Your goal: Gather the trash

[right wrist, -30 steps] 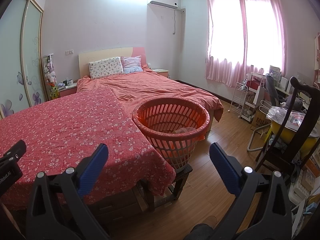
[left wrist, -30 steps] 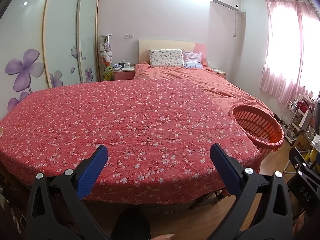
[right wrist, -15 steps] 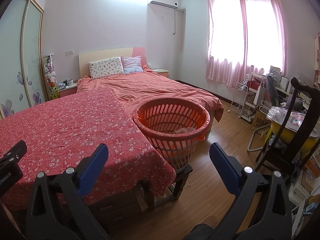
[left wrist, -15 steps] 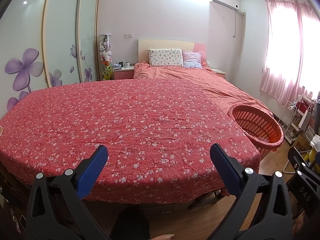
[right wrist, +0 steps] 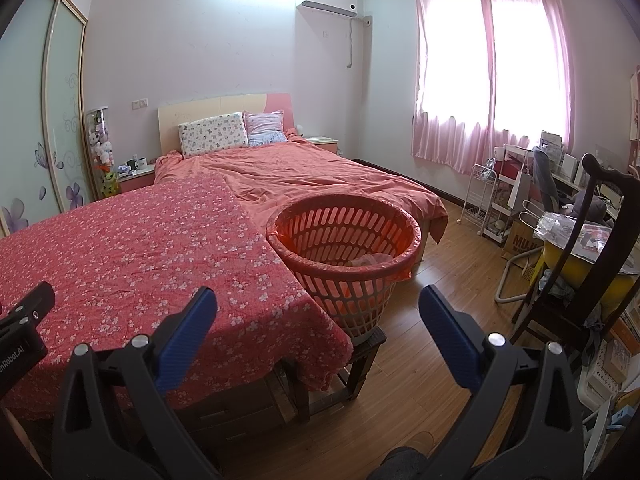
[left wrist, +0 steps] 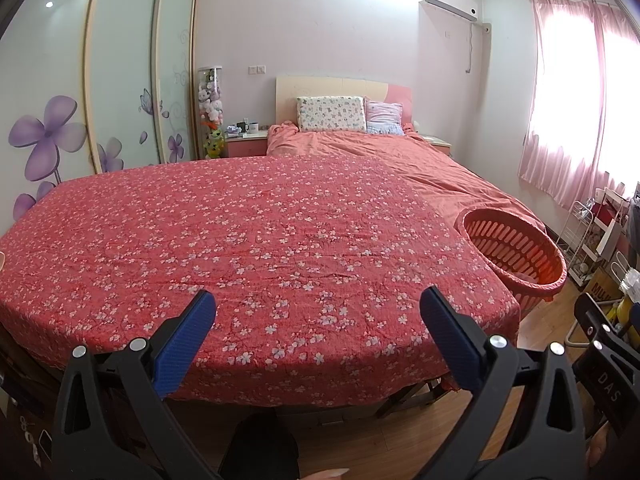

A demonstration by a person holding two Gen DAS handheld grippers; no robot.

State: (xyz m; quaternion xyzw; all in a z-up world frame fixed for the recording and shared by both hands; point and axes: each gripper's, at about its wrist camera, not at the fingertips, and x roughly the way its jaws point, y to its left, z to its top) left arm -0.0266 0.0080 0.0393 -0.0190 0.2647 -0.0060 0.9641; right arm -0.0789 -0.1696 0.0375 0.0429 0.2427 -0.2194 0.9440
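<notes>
An orange slatted basket (right wrist: pixel 346 240) lined with an orange bag stands on a small stool at the right corner of a surface covered by a red floral cloth (left wrist: pixel 248 248). Pale crumpled trash (right wrist: pixel 370 259) lies inside the basket. The same basket (left wrist: pixel 514 246) shows at the right in the left wrist view. My left gripper (left wrist: pixel 318 312) hangs open over the cloth's near edge, holding nothing. My right gripper (right wrist: pixel 318 312) is open too, in front of the basket and a little back from it. No trash shows on the cloth.
A bed (right wrist: pixel 304 176) with an orange cover and pillows lies behind the cloth. A dark wooden chair (right wrist: pixel 592 240) and a cluttered yellow table (right wrist: pixel 576 258) stand at right, with a white wire rack (right wrist: pixel 486 200) near the pink curtains. Wooden floor (right wrist: pixel 432 320) runs beside the basket.
The left wrist view has shifted slightly, with the cloth edge and basket sitting a little higher. The right wrist view is nearly unchanged. Both grippers stay open.
</notes>
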